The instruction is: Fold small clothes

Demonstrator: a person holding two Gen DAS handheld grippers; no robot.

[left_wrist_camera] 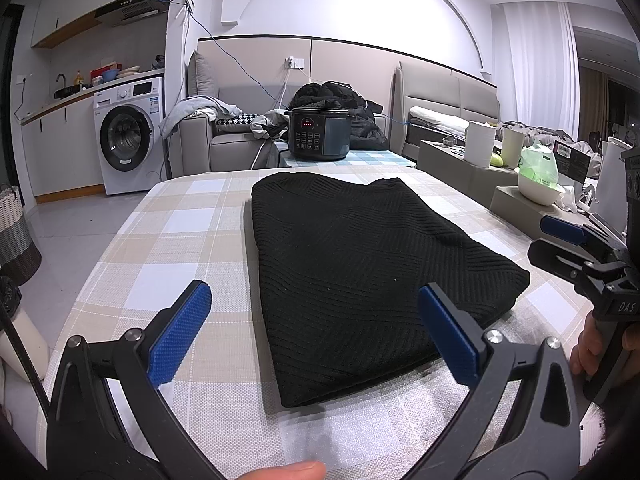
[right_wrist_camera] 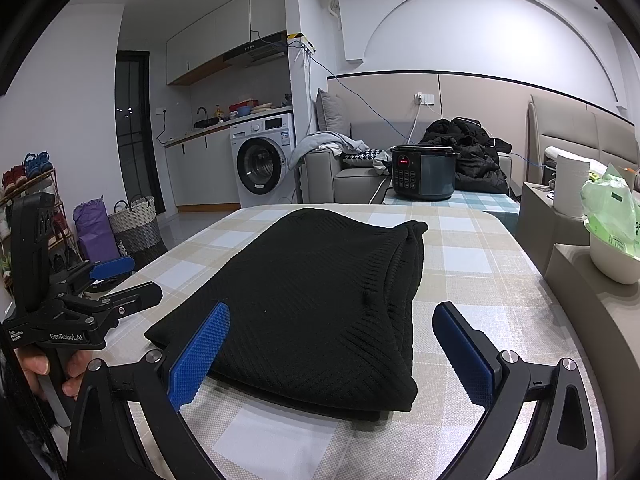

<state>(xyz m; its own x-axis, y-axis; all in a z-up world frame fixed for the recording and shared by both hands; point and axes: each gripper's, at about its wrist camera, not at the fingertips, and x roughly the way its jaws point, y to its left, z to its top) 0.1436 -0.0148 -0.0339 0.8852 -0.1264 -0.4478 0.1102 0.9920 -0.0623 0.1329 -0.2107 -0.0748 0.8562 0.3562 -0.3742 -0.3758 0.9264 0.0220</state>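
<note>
L tool (left_wrist_camera: 314, 330) spread, empty | R tool (right_wrist_camera: 332, 356) spread, empty | 1 black knit (left_wrist_camera: 360, 268) folded on checked table (left_wrist_camera: 180, 240)

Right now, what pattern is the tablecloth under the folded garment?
Beige, white and pale blue check on the tablecloth, clearest in the left wrist view.

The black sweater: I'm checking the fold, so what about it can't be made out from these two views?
- Underside of the black sweater: hidden against the checked tablecloth, both views.
- Sleeves: tucked out of sight inside the fold, both views.
- Near left corner: right wrist view, covered by the right gripper's blue pad.
- Layer count: edges stack at the near corner, too dark to count.
</note>
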